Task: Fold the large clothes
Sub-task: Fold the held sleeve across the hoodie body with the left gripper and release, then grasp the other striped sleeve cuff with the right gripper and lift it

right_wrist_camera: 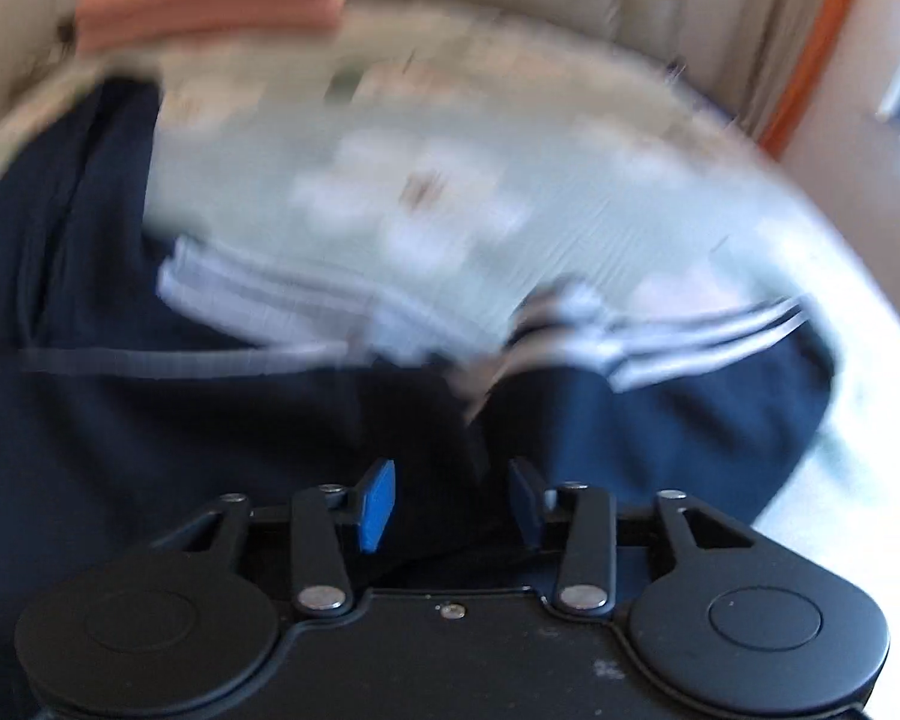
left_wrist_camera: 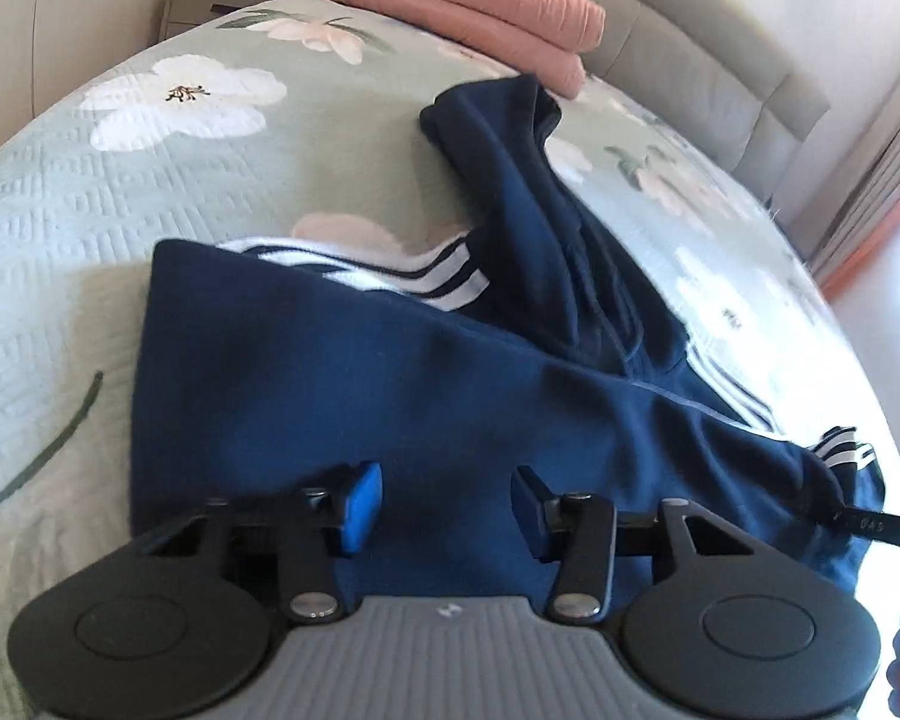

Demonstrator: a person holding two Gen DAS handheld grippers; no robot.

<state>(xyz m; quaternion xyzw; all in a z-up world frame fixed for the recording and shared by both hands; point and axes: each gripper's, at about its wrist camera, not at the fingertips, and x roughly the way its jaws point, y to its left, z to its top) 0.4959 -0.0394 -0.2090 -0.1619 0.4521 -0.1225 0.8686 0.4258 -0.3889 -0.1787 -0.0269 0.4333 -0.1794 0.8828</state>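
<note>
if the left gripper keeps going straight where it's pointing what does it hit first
Most likely the navy striped garment spread on the bed: the left gripper, jaws apart with nothing between them, points down onto its fabric. Depth is hard to judge.

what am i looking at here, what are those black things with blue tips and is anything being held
Each picture comes from a camera on a hand-held gripper, one per hand, looking along its two fingers. The black parts are the left gripper and the right gripper; the blue tips are pads. Both hover over a navy garment with white stripes lying on a flowered bedspread, with folded pink bedding behind. Both stand open, holding nothing. The right view is blurred.
</note>
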